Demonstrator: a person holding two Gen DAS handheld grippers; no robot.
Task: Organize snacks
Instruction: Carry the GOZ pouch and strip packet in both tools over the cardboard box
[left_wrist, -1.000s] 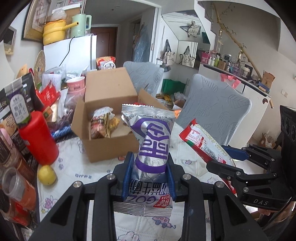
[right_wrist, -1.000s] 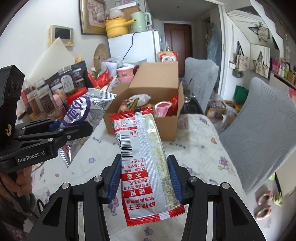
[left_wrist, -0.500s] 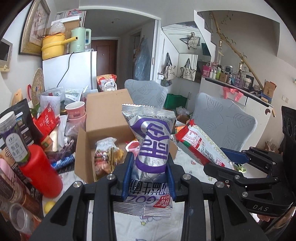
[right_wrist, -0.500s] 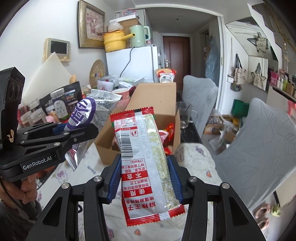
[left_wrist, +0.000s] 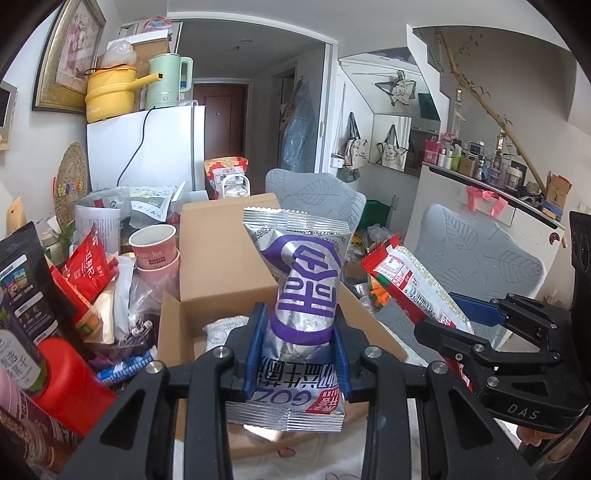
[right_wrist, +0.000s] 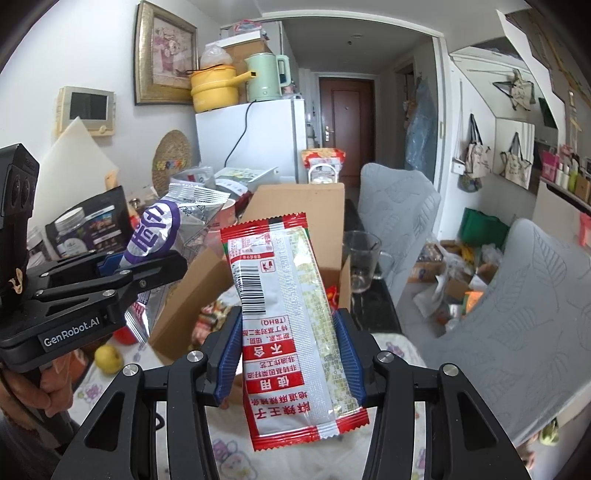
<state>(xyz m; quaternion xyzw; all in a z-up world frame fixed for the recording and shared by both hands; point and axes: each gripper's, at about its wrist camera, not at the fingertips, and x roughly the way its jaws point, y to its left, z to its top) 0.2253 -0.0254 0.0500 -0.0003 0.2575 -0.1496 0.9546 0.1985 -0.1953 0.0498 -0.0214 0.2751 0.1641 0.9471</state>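
Silver packet with purple print is clamped upright between the blue pads of the left gripper, held above the open cardboard box. Red-and-white packet is pinched by the right gripper, at 3 o'clock of the silver one. Box is seen at 12 o'clock; red bottle at 9 o'clock.

Both wrist views close, probably sharing cardboard box
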